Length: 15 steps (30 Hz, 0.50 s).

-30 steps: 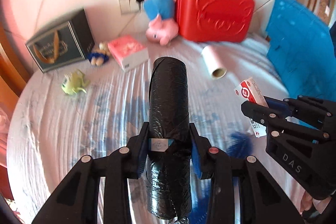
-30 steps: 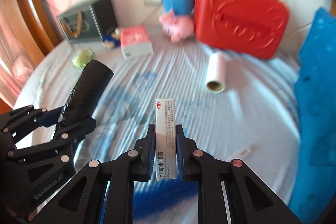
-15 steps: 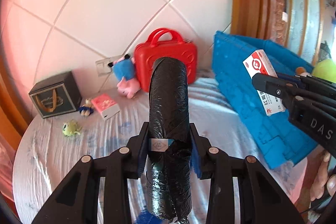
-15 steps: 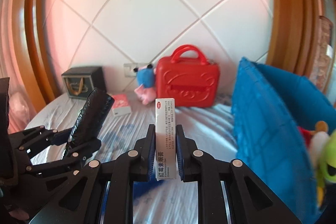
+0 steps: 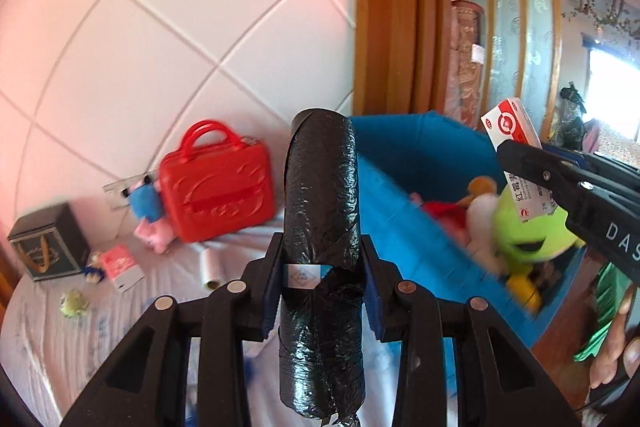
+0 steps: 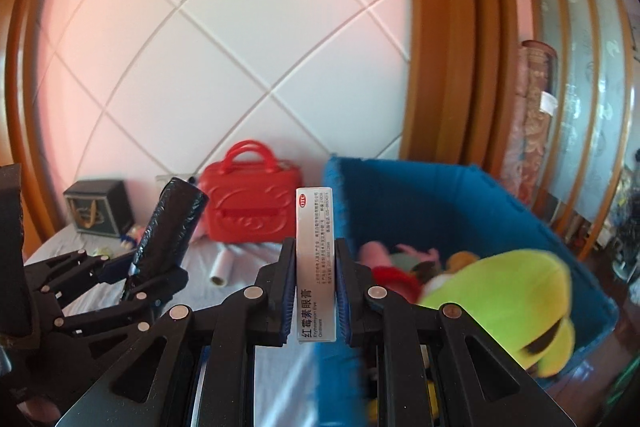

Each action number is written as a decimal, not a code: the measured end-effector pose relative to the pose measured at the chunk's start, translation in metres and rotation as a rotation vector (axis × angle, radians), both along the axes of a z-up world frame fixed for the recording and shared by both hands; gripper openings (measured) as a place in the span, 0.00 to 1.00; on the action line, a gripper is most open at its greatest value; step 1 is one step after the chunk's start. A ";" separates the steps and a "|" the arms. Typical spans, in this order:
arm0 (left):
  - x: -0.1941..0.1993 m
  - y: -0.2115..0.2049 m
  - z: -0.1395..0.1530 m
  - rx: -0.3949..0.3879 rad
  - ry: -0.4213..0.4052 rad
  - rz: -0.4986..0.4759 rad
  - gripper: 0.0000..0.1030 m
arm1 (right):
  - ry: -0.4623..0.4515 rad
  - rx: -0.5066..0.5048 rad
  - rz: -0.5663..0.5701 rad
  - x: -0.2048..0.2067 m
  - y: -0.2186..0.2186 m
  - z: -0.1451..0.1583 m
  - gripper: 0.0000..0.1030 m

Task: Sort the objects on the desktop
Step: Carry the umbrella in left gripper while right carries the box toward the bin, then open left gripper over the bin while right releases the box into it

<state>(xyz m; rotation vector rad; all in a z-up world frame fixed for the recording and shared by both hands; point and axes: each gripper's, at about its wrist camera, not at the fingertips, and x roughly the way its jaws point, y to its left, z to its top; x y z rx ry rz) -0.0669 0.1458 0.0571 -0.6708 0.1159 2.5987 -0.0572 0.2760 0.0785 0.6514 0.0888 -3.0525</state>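
Two claws show in the left wrist view. The left claw [image 5: 320,267] grips a roll of black bin bags [image 5: 322,227] by its middle, its blue pads pressed on both sides, the roll standing up past the fingers. At the right edge the right claw [image 5: 532,167] pinches a red-and-white medicine box [image 5: 510,125] above the blue fabric bin [image 5: 404,187], which holds a green plush toy [image 5: 528,231] among other soft toys. Behind, on the pale striped counter [image 5: 48,327], stand a red toy suitcase [image 5: 218,199], a pink pig plush [image 5: 154,231], a white roll [image 5: 210,269], a pink box [image 5: 122,267] and a dark gift bag [image 5: 48,247].

From the right wrist, the right claw [image 6: 315,267] is closed on the ointment box [image 6: 315,267], which stands upright between the pads with its printed side facing the camera. The left claw [image 6: 132,267] with its black roll [image 6: 170,227] sits lower left. The bin [image 6: 440,203] lies just right of the box, the green toy [image 6: 504,291] blurred inside it. A white diamond-tiled wall [image 6: 224,47] and a wooden frame [image 6: 444,27] rise behind.
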 end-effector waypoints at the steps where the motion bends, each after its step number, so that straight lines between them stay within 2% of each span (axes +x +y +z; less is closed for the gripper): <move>1: -0.004 0.015 0.004 0.003 0.003 -0.005 0.33 | 0.013 -0.005 -0.011 -0.004 0.020 0.007 0.17; 8: -0.029 0.115 0.027 -0.021 0.026 -0.058 0.33 | 0.066 0.009 -0.086 -0.027 0.110 0.041 0.17; 15: -0.039 0.176 0.027 -0.066 0.022 -0.111 0.33 | 0.049 0.003 -0.128 -0.043 0.157 0.034 0.17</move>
